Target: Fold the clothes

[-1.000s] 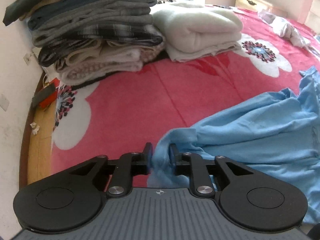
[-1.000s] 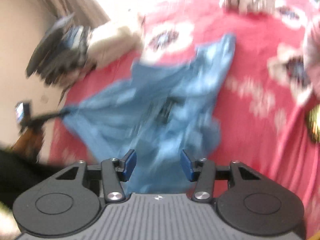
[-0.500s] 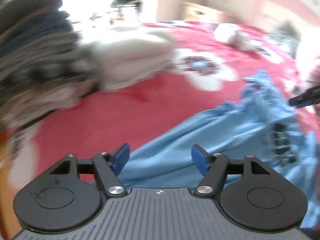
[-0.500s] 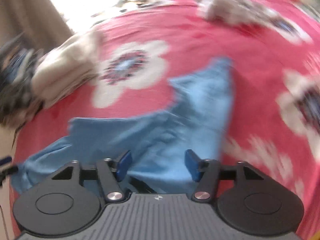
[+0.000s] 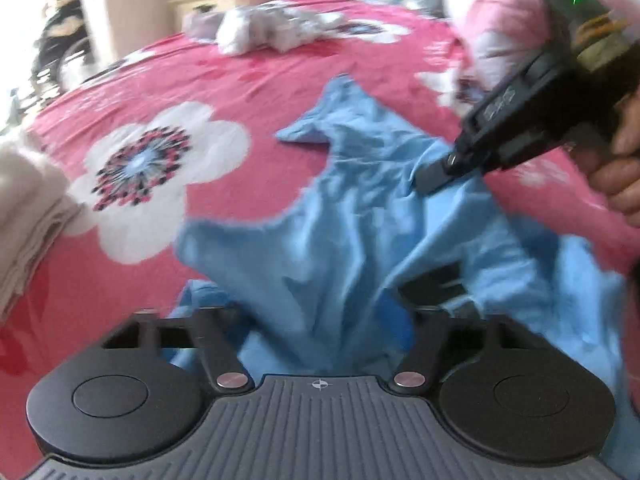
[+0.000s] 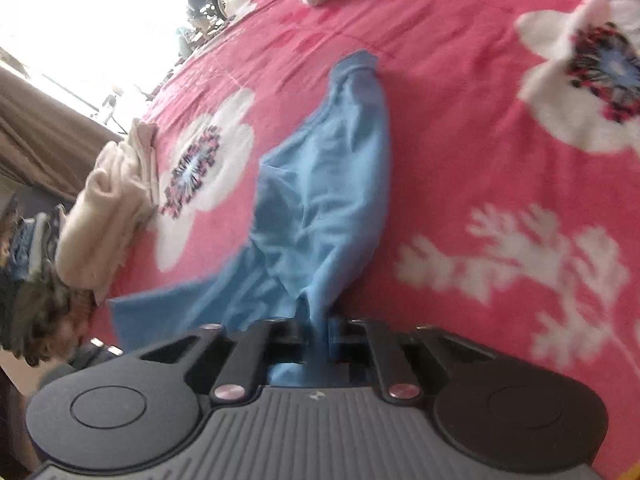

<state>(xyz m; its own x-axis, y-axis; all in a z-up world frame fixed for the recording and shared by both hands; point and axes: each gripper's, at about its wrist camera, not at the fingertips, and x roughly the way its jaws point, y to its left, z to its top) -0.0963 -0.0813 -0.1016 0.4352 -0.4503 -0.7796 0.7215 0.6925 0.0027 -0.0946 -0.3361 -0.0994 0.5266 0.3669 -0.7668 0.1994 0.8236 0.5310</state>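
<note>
Fabric fills the narrow gap of the right gripper (image 6: 318,338): its jaws are closing and already pinch a raised fold of the light blue shirt (image 6: 320,200), which runs up between the pads and spreads away across the bed. In the left wrist view the same gripper (image 5: 430,178) reaches in from the right side, its tip sunk into the blue cloth, with a person's hand (image 5: 616,168) wrapped around its handle and a pink sleeve (image 5: 500,12) behind. The left gripper (image 5: 326,312) has its jaws partway apart and closing; bunched shirt fabric (image 5: 320,248) lies between them, but blur and the cloth itself hide the pads, so whether they press on it cannot be told. The shirt lies crumpled in the middle of the pink flowered blanket (image 6: 480,160), one narrow end stretched toward the far edge of the bed and a flat corner reaching toward the side where the stacks stand. A folded cream garment (image 6: 108,216) sits near that side edge, just beside a large white flower of the blanket pattern, and a stack of darker folded clothes (image 6: 32,280) stands next to it. A loose heap of pale grey clothes (image 5: 264,28) lies near the far edge of the bed, well apart from the shirt, and a cream cabinet (image 5: 224,0) stands beyond it against the wall.
</note>
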